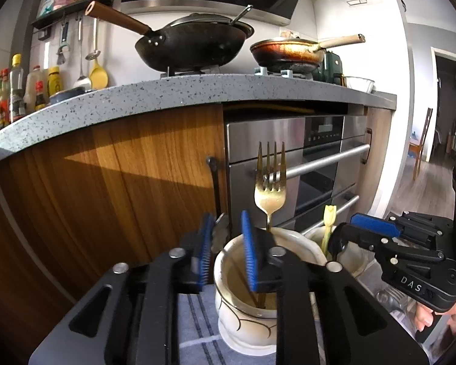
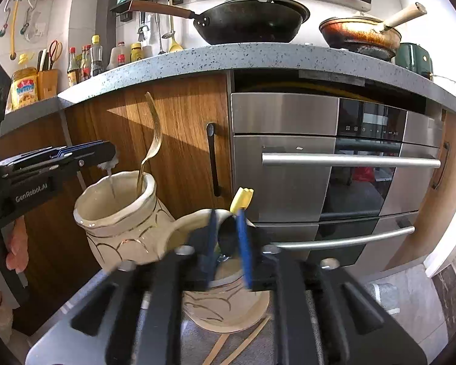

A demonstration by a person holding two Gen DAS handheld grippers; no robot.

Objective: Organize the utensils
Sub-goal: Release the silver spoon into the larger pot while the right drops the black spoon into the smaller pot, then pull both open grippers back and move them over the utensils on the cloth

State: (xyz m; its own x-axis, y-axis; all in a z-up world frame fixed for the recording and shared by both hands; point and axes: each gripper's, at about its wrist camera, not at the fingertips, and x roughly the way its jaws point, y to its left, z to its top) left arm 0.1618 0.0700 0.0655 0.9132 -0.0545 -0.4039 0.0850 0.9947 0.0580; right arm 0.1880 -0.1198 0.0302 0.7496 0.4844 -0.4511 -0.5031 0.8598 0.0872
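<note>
A cream ceramic cup (image 1: 243,319) stands on a striped cloth with a gold fork (image 1: 270,188) upright in it. My left gripper (image 1: 228,252) hangs open over that cup's left rim, and a silver utensil (image 1: 220,231) stands loose between its blue pads. In the right wrist view the same cup (image 2: 118,213) holds the fork (image 2: 152,143), with the left gripper (image 2: 103,152) above it. My right gripper (image 2: 227,243) is open over a second cream cup (image 2: 225,307). A dark shiny spoon bowl (image 2: 228,234) sits between its pads, and a yellow utensil (image 2: 241,199) stands just behind.
Wooden cabinet doors (image 2: 173,115) and a steel oven (image 2: 319,158) with bar handles stand close behind the cups. Two wooden chopsticks (image 2: 228,349) lie on the cloth (image 1: 197,319). A person's hand (image 1: 440,316) holds the right gripper. Pans sit on the counter (image 1: 167,97) above.
</note>
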